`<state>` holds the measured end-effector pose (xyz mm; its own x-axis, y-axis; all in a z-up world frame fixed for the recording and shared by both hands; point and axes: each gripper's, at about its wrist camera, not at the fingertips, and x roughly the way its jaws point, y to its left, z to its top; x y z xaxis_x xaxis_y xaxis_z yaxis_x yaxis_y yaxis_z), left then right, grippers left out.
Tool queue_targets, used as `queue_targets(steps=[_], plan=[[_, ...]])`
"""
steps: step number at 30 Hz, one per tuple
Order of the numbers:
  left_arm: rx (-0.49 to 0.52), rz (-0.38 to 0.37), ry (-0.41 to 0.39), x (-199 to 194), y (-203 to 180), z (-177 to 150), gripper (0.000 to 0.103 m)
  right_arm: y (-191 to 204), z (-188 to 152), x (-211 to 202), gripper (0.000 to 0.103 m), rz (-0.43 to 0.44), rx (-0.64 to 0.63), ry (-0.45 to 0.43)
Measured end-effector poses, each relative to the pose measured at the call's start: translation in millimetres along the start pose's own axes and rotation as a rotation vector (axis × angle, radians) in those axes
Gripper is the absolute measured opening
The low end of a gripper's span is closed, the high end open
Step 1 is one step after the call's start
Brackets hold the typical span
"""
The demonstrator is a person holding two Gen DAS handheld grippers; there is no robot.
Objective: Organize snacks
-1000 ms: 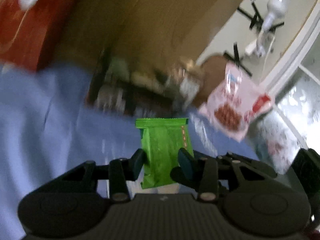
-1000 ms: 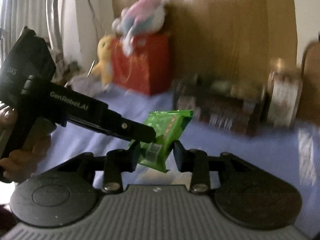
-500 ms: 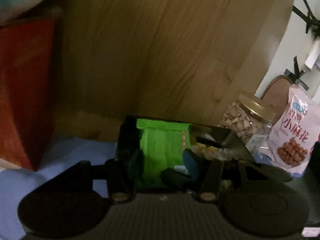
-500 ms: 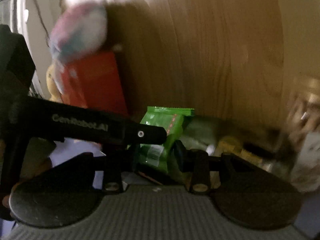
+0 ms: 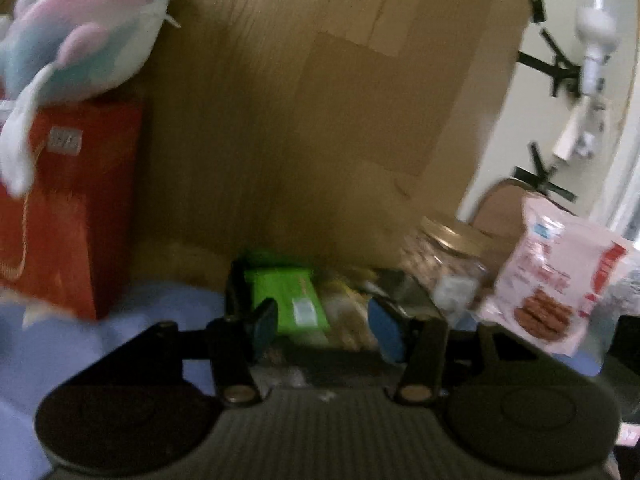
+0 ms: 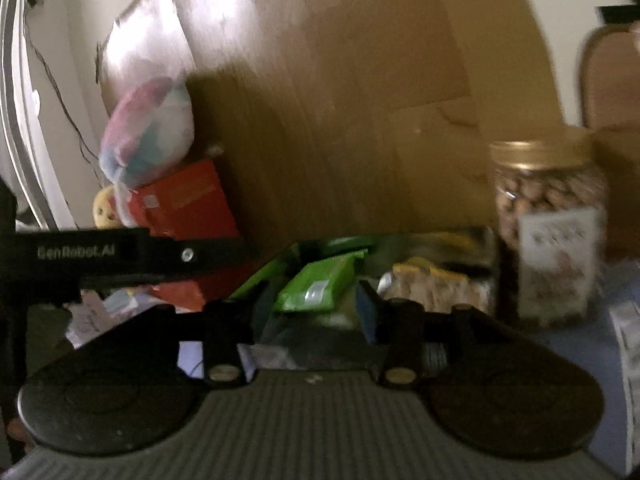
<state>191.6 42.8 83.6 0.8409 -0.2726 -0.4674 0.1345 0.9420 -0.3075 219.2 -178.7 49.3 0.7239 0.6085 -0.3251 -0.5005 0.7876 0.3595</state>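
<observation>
A tall wooden board [image 5: 320, 120] backs the scene, so the snacks collect against it. On the left a red box [image 5: 60, 216] carries a plush toy [image 5: 80, 36]. At the right a nut jar [image 6: 548, 216] stands upright, with a pink snack bag [image 5: 552, 280] near it. A dark tray [image 6: 460, 240] in the middle gathers small packets; the green snack packet [image 6: 320, 286] lies in it, left of the yellow-wrapped packets [image 6: 432, 284]. The left hand-held gripper [image 5: 326, 320] and right hand-held gripper [image 6: 310, 308] are both spread wide, pinching nothing, apparently because the packet is delivered.
</observation>
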Motion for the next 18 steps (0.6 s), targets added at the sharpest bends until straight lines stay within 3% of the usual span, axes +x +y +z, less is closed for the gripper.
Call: queue_targets(steps=[10,15,18], plan=[[-0.055,0.011,0.106,-79.7,2.6,-100.3,0.051,16.0,-61.7,-76.2,0.051,-0.057,0.158,0.013],[-0.007,0.096,0.072,-135.7,7.6,-125.3,0.055,40.8,-84.0,-93.1,0.053,-0.076,0.152,0.040],[-0.031,0.124,0.030,-157.0,13.6,-127.6,0.055,57.5,-90.2,-95.4,0.054,-0.056,0.132,0.054]])
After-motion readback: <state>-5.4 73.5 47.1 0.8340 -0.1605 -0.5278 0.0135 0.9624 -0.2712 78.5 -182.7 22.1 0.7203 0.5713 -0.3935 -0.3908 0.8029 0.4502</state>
